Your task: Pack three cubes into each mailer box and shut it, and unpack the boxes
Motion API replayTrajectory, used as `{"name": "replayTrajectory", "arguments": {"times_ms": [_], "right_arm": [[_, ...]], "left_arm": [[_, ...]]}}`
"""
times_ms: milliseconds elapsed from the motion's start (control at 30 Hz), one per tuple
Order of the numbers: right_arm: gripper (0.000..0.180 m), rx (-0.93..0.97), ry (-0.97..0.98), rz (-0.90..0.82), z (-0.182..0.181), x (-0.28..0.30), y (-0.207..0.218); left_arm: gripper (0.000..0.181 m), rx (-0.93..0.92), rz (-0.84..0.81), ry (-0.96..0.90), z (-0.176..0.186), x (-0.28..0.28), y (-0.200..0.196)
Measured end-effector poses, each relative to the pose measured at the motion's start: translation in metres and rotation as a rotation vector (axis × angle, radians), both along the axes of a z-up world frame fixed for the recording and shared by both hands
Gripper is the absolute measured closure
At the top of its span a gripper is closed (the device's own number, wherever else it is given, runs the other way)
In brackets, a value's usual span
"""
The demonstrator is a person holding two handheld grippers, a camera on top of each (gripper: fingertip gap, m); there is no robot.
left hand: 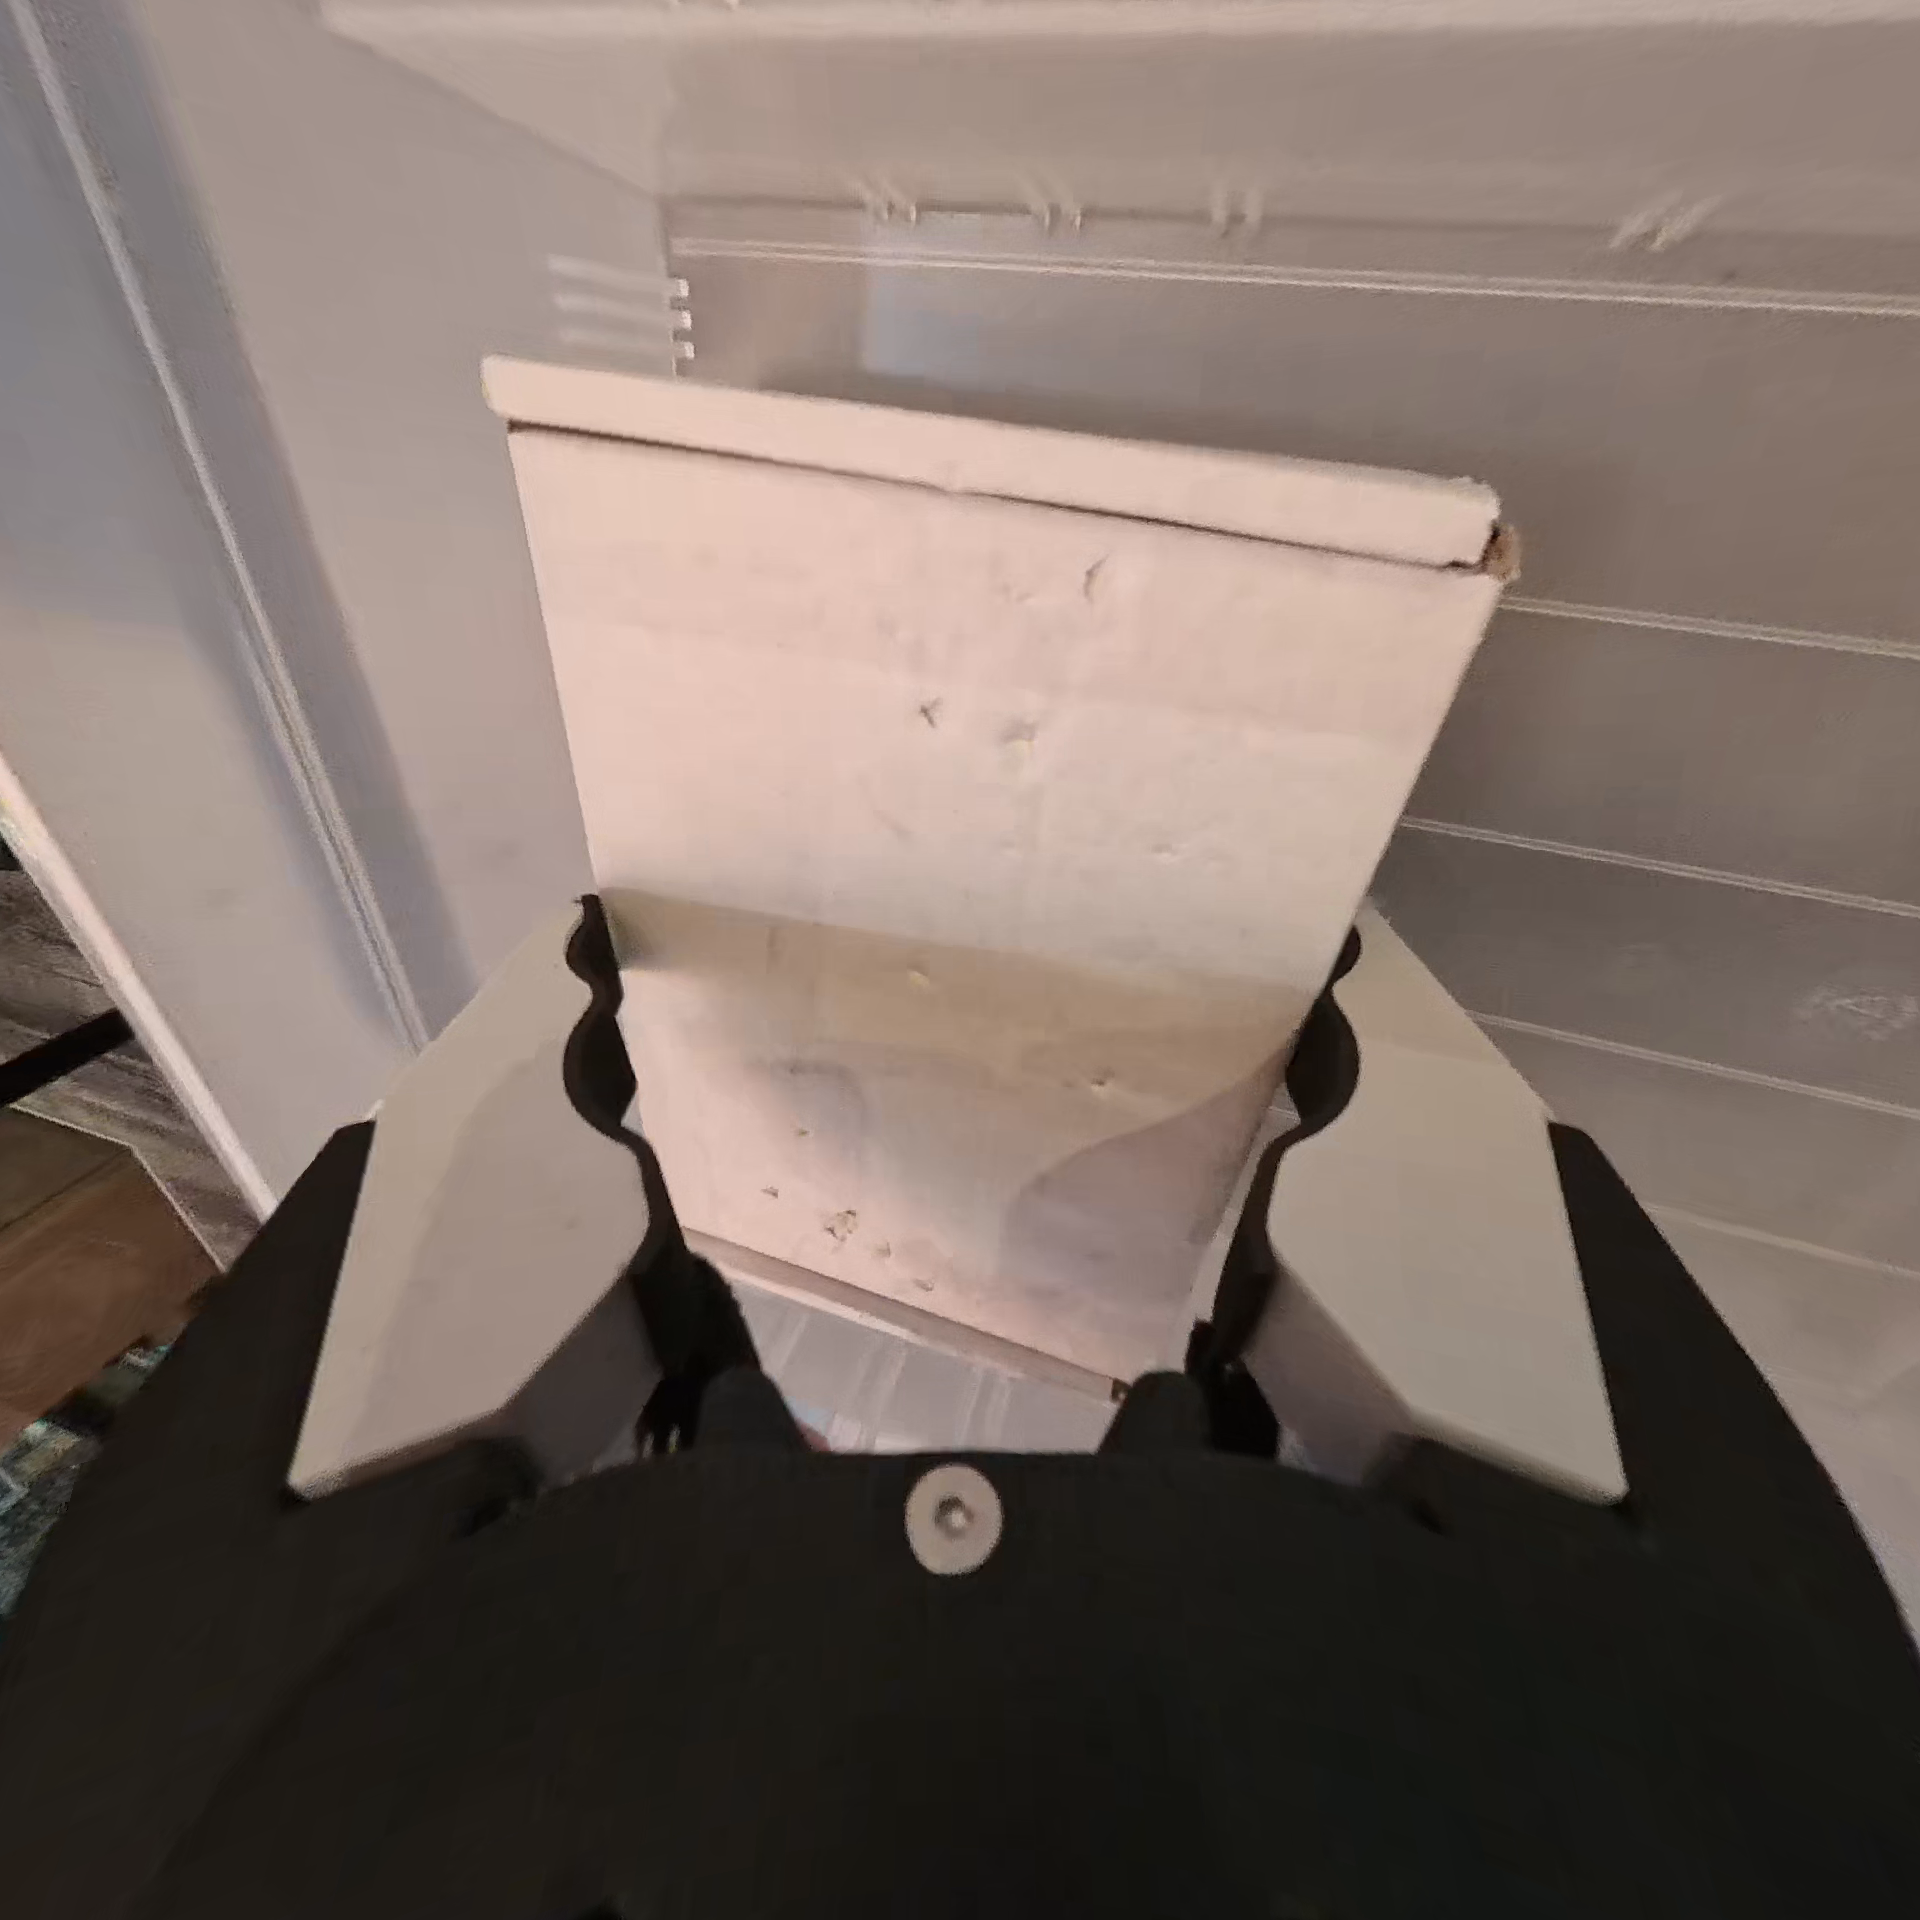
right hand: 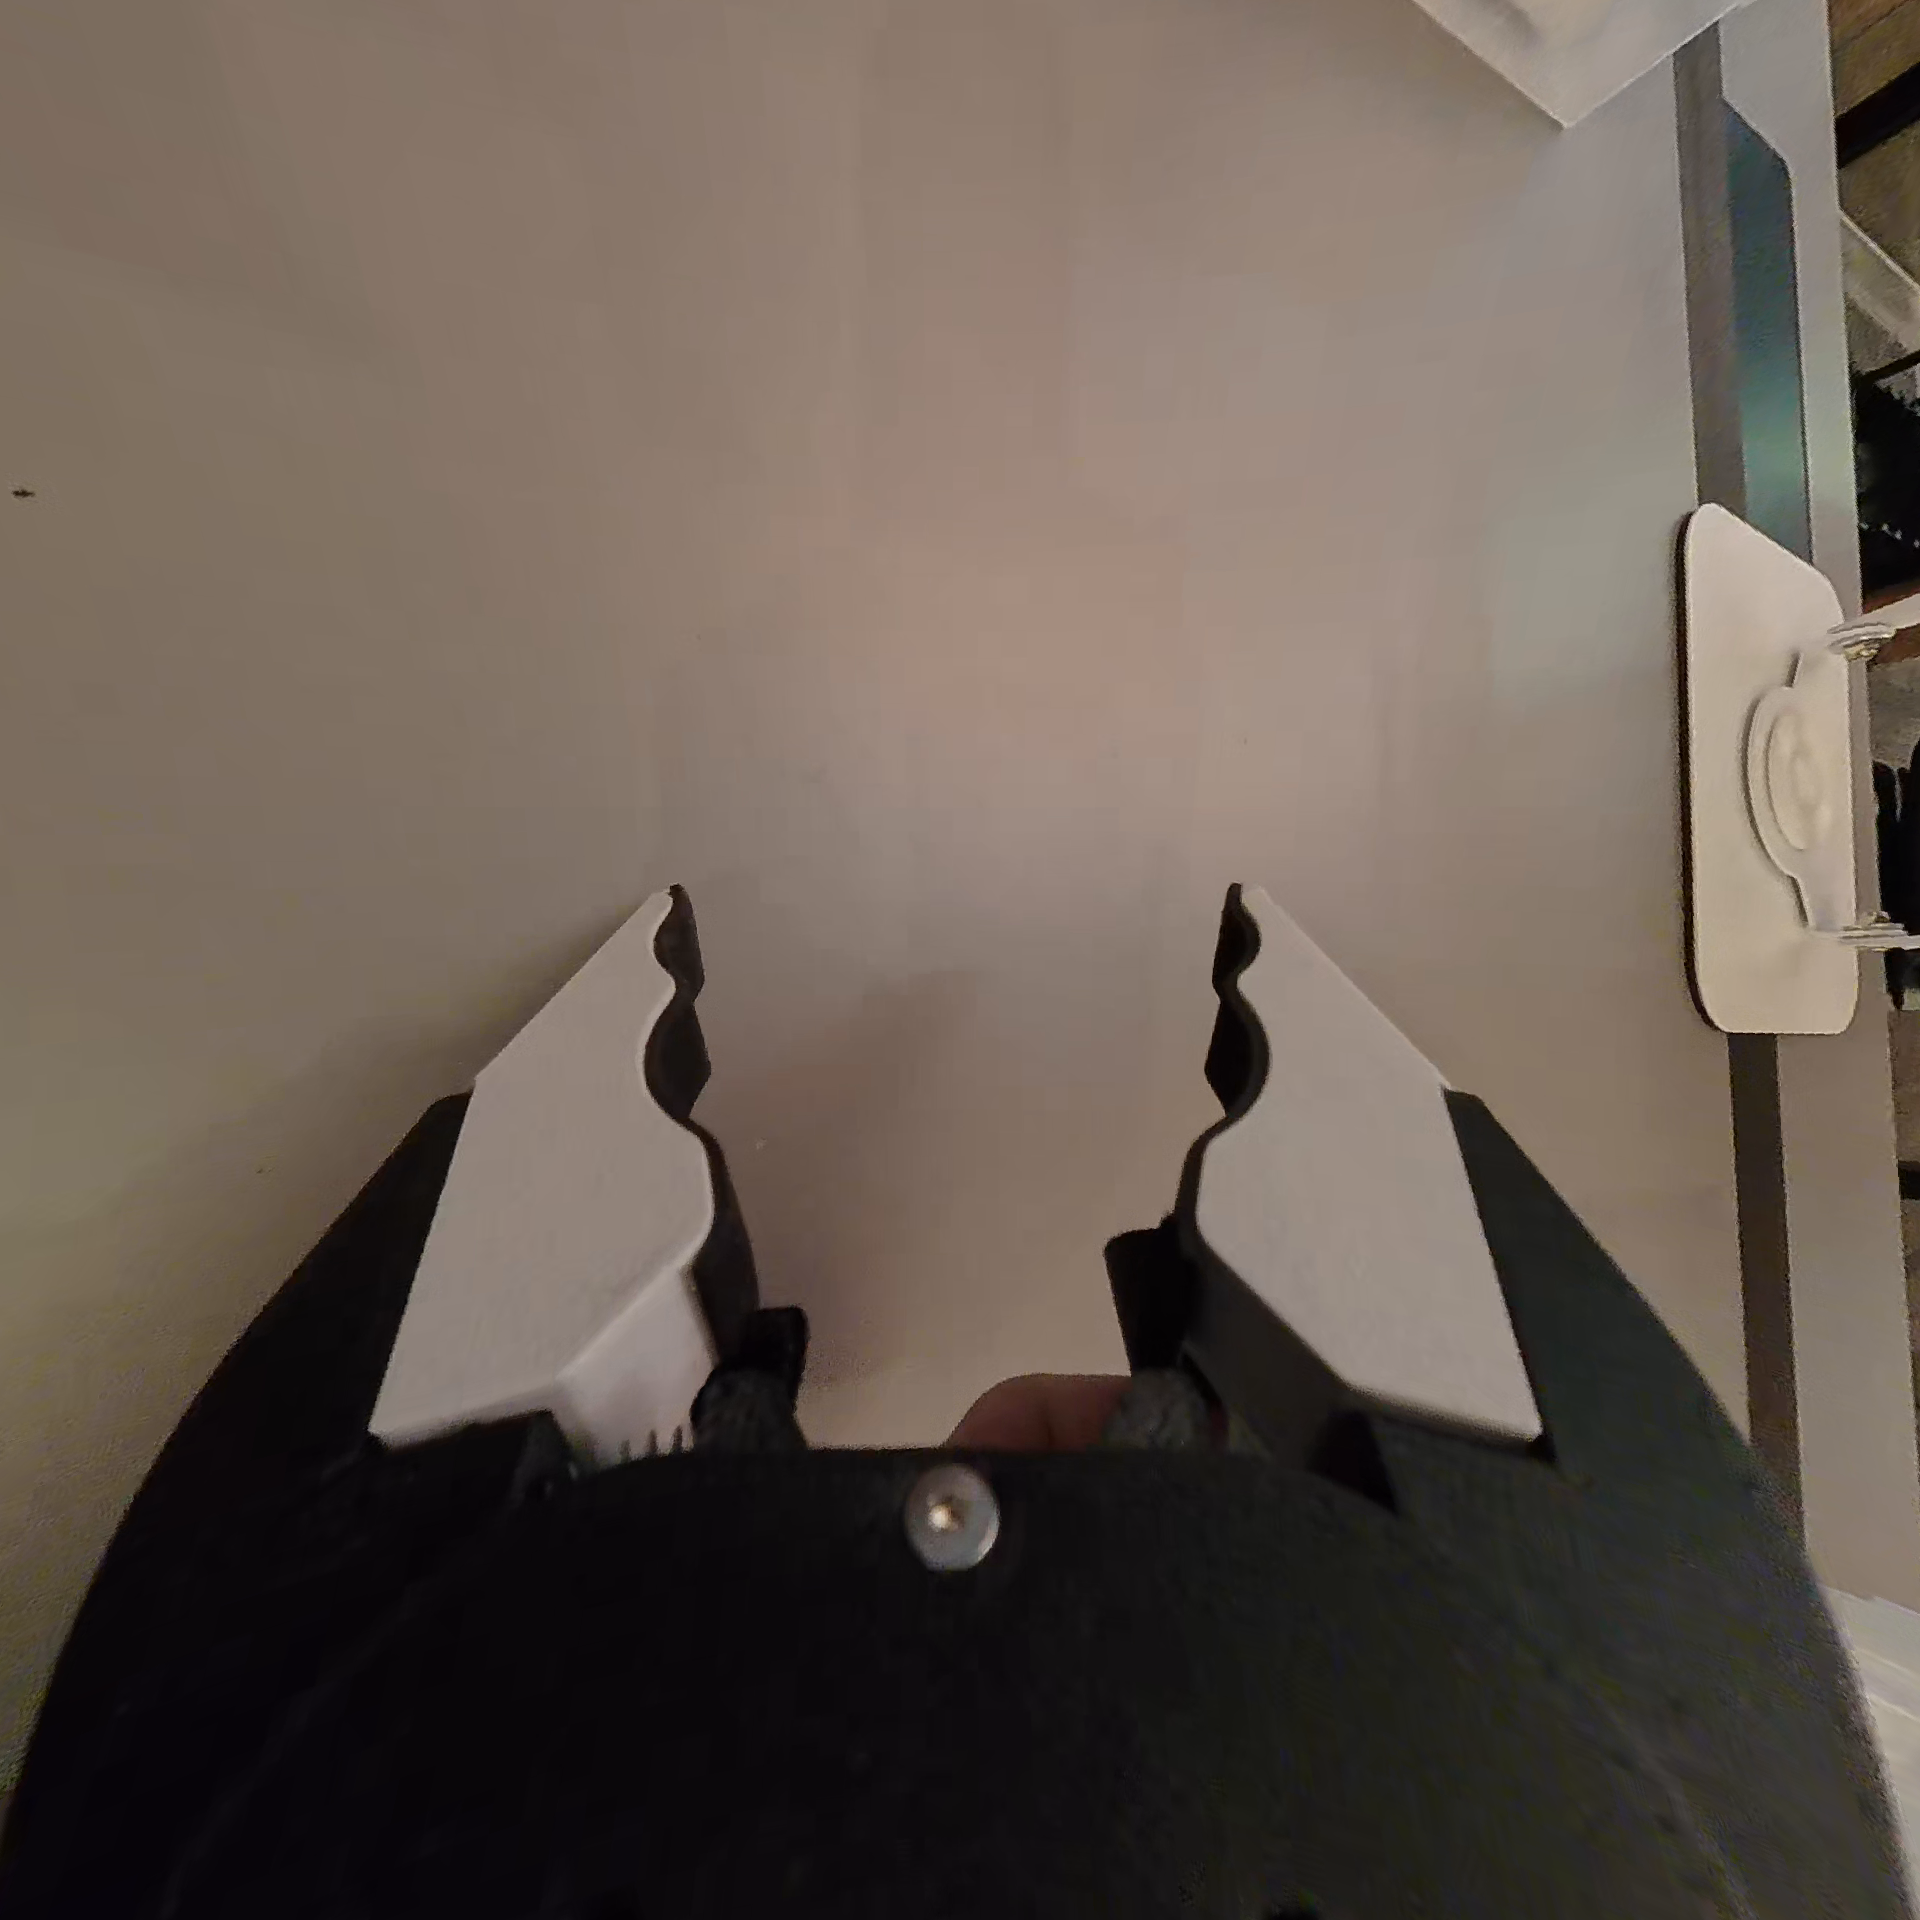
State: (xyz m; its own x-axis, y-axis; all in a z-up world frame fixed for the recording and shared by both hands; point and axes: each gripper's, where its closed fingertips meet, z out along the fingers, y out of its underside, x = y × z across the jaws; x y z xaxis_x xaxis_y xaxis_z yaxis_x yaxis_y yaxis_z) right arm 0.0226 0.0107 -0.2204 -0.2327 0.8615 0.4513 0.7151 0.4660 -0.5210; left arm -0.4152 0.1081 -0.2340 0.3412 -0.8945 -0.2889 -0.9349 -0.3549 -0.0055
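Note:
In the left wrist view my left gripper (left hand: 971, 935) is shut on a closed white mailer box (left hand: 987, 748), one finger on each side of it. The box is scuffed and dented, and it hangs tilted above a clear plastic bin (left hand: 1662, 790). In the right wrist view my right gripper (right hand: 954, 894) is open and empty over a bare white table (right hand: 727, 468). No cubes show in either view.
The clear bin's ribbed wall fills the right and back of the left wrist view. A white table leg or frame (left hand: 156, 520) and wood floor (left hand: 73, 1257) lie at the left. In the right wrist view a white square plate with a clip (right hand: 1766, 790) sits at the table's right edge.

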Motion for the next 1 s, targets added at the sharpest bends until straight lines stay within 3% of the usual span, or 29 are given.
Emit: {"name": "replayTrajectory", "arguments": {"times_ms": [333, 600, 833, 1000], "right_arm": [[0.083, 0.027, 0.023, -0.004, 0.005, -0.001, 0.004], [0.080, 0.215, 0.159, -0.062, 0.057, -0.018, 0.004], [0.071, 0.472, 0.319, -0.046, 0.123, -0.051, -0.020], [0.067, 0.614, 0.357, -0.073, 0.142, -0.064, -0.024]], "left_arm": [[0.055, -0.039, 0.095, -0.072, 0.024, 0.003, -0.012], [0.056, 0.070, 0.064, -0.085, 0.108, 0.034, -0.032], [0.057, 0.067, -0.070, -0.128, 0.158, 0.146, -0.050], [0.057, -0.051, -0.206, -0.185, 0.144, 0.251, -0.059]]}}
